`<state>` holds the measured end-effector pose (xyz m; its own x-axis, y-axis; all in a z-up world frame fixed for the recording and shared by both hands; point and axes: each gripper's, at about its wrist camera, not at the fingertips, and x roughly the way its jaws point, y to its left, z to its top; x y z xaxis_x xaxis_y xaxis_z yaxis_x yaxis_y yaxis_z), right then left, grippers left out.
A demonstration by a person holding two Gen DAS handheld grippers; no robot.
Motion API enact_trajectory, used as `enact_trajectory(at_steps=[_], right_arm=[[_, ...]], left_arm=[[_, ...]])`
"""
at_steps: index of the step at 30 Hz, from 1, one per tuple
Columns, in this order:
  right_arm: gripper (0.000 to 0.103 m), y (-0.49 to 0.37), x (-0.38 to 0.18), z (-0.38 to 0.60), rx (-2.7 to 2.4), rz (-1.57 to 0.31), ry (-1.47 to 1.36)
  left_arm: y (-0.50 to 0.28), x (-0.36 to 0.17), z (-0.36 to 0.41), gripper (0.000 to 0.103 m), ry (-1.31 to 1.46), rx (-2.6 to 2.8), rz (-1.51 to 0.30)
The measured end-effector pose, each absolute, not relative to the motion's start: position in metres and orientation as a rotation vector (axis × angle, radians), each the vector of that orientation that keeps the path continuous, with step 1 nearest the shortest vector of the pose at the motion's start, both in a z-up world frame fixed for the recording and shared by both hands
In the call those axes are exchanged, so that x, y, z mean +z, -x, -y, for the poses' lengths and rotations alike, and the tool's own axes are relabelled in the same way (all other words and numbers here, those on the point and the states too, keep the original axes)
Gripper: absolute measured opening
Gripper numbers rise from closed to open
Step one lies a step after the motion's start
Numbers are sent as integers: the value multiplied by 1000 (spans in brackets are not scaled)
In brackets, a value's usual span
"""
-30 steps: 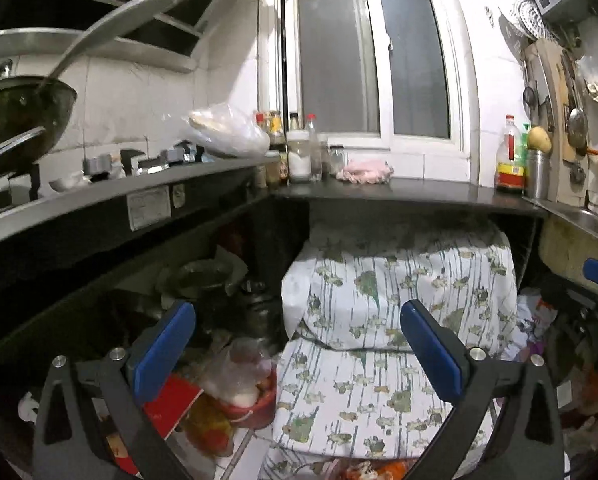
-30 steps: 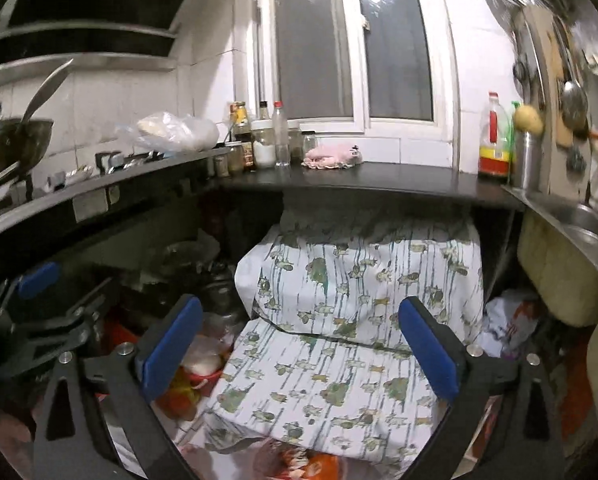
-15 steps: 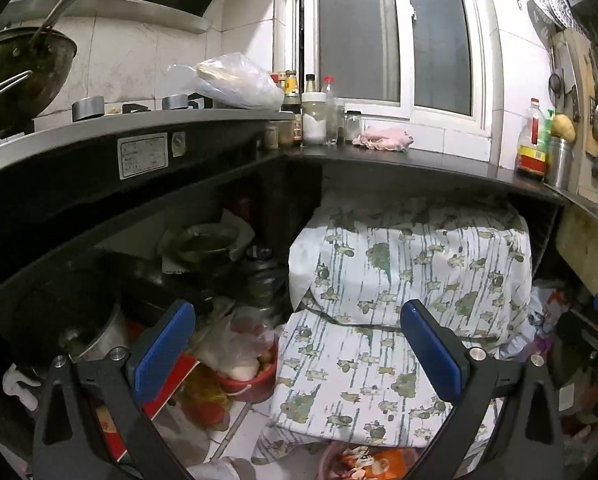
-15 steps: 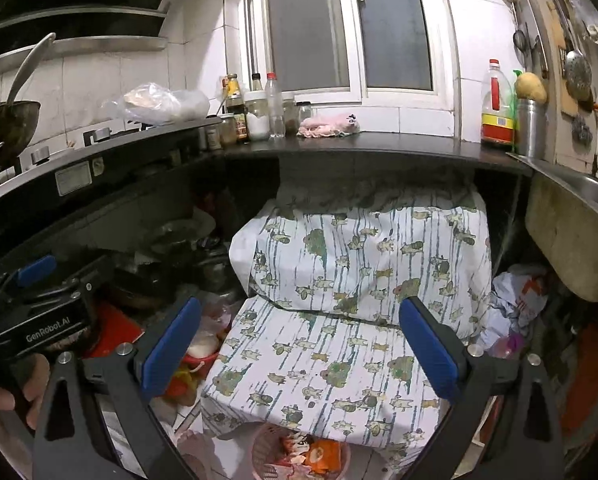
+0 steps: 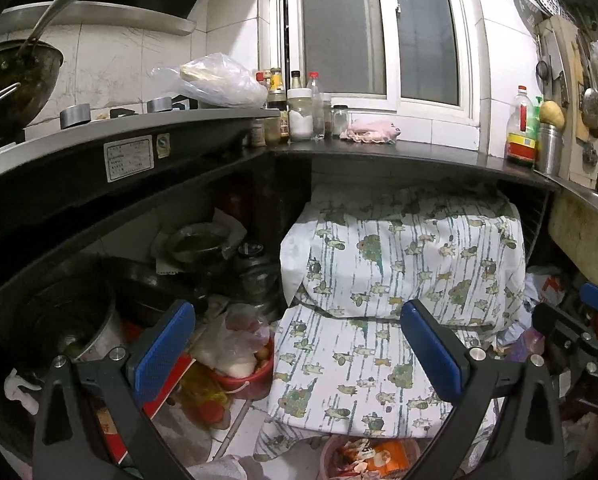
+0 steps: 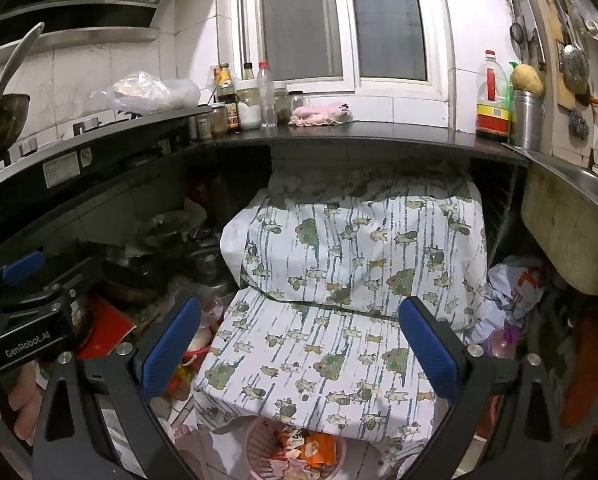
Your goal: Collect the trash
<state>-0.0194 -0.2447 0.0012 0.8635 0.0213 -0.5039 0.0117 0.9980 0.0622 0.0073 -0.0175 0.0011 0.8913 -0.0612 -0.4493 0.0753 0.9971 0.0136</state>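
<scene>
Both tongs are wide and hold nothing: the left gripper (image 5: 297, 356) and the right gripper (image 6: 299, 354) hover low in front of the cloth-covered stack (image 6: 355, 288) under the counter (image 6: 379, 136). The trash sits at the bottom centre of both views, in one pink basket (image 6: 259, 446) of wrappers (image 6: 311, 448) on the floor, partly tucked under the cloth's hem. To do this well, I judge one gripper should drop toward the basket rim, staying clear of the cloth so it does not snag. Counted: one basket, one red bowl (image 5: 247, 380) at lower left with a bag, one crumpled white bag (image 6: 511, 284) at right; the wrappers are too jumbled to count.
</scene>
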Motion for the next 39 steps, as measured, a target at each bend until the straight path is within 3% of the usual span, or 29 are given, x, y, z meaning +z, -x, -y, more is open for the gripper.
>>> enact_trajectory(at_steps=[6, 39], right_arm=[[99, 28, 7, 248, -37, -500, -71], [99, 38, 14, 249, -18, -479, -57]], left_arm=[[-8, 3, 13, 103, 8, -118, -530], [-5, 10, 14, 103, -8, -122, -508]])
